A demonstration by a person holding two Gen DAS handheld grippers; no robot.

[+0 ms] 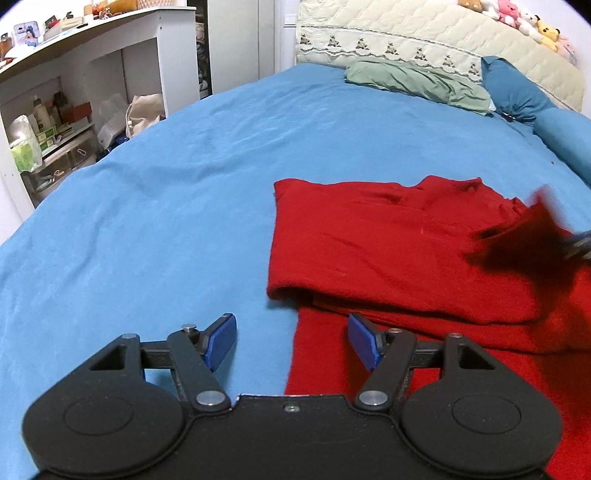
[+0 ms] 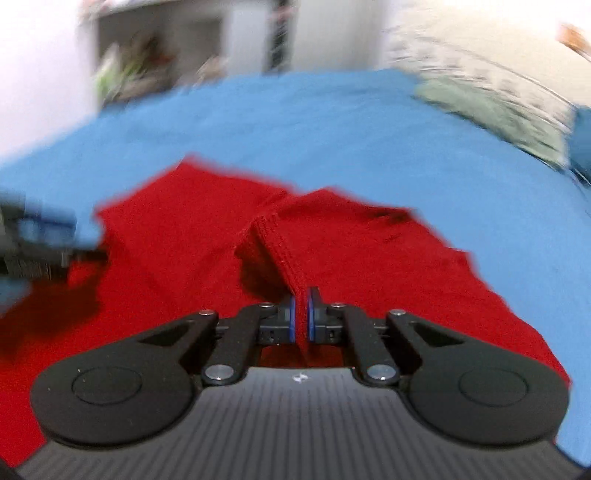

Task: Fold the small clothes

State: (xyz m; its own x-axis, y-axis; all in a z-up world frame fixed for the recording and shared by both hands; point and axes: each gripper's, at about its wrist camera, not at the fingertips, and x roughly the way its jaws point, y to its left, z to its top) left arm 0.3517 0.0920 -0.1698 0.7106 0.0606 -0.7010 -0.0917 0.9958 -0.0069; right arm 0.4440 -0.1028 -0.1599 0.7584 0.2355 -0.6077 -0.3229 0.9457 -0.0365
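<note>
A red knit garment (image 1: pixel 388 247) lies partly folded on the blue bed sheet (image 1: pixel 166 184). My left gripper (image 1: pixel 291 339) is open and empty, low over the garment's near left edge. My right gripper (image 2: pixel 302 314) is shut on a hemmed edge of the red garment (image 2: pixel 280 251) and holds it lifted above the rest of the cloth. The right wrist view is blurred by motion. The right gripper shows in the left wrist view as a dark blur (image 1: pixel 576 247) at the right edge. The left gripper shows blurred at the left of the right wrist view (image 2: pixel 33 240).
A green pillow (image 1: pixel 417 81) and a dark blue pillow (image 1: pixel 517 92) lie at the bed's head by a quilted headboard (image 1: pixel 424 33). White shelves with clutter (image 1: pixel 55 110) stand left of the bed. Blue sheet spreads to the left of the garment.
</note>
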